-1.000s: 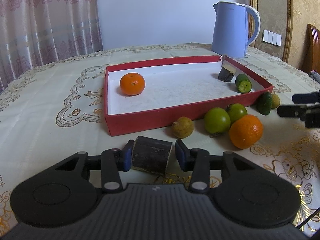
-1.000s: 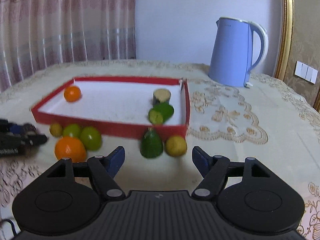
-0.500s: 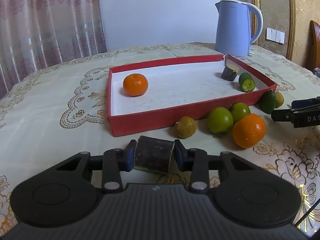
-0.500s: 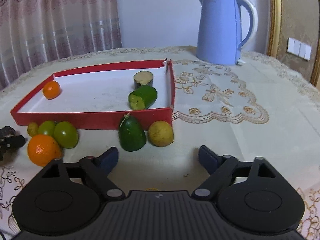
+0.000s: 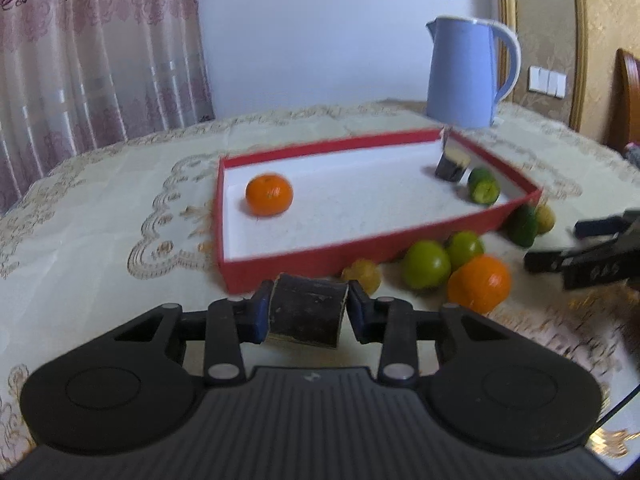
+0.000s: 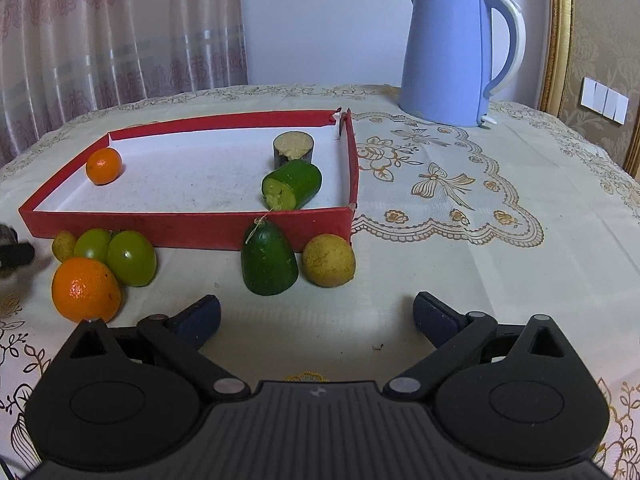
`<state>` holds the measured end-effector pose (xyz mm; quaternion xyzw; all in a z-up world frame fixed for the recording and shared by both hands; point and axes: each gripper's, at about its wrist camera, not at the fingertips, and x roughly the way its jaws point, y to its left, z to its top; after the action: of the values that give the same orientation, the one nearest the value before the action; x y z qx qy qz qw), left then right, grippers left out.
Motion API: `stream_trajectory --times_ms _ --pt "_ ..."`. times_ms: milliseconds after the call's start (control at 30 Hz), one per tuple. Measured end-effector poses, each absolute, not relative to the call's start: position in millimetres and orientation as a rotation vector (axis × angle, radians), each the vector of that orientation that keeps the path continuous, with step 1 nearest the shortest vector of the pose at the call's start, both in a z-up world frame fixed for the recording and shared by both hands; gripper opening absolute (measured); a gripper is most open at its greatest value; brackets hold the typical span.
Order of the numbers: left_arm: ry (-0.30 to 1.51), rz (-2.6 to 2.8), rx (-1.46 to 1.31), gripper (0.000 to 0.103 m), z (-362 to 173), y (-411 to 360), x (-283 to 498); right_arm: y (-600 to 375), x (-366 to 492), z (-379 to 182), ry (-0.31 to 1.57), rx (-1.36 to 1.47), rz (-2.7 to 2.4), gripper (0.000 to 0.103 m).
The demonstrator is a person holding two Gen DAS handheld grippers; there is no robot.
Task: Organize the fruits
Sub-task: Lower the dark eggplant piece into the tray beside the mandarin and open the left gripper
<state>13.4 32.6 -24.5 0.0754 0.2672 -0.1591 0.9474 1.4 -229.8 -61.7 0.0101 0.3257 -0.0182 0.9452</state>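
My left gripper (image 5: 308,312) is shut on a dark cut fruit chunk (image 5: 306,314) and holds it just in front of the red tray (image 5: 304,262). The tray (image 6: 192,228) holds a small orange (image 5: 269,194), a dark chunk (image 6: 293,148) and a green cut piece (image 6: 292,185). Outside its front wall lie an orange (image 6: 85,289), two green fruits (image 6: 131,257), a green half fruit (image 6: 269,264) and a yellowish fruit (image 6: 329,261). My right gripper (image 6: 316,316) is open and empty, a little before the green half fruit.
A blue kettle (image 6: 452,56) stands behind the tray at the right. A small yellowish fruit (image 5: 363,274) lies by the tray front. The table has an embroidered cloth (image 6: 460,184). A curtain (image 5: 80,40) hangs behind.
My left gripper closed on the dark chunk and lifted it toward the tray. My right gripper moved closer to the green half fruit and yellowish fruit and opened wider.
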Motion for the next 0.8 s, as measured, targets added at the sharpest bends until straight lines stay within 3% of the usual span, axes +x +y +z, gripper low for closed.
stream_trajectory --times_ms 267,533,800 --pt "0.513 -0.310 0.137 0.035 -1 23 51 -230 2 -62 0.664 0.020 -0.037 0.103" --pt "0.605 -0.231 0.103 0.035 -21 22 116 -230 1 -62 0.663 0.019 -0.038 0.103" --pt "0.636 -0.216 0.105 0.035 -32 24 129 -229 1 -62 0.663 0.019 -0.038 0.103"
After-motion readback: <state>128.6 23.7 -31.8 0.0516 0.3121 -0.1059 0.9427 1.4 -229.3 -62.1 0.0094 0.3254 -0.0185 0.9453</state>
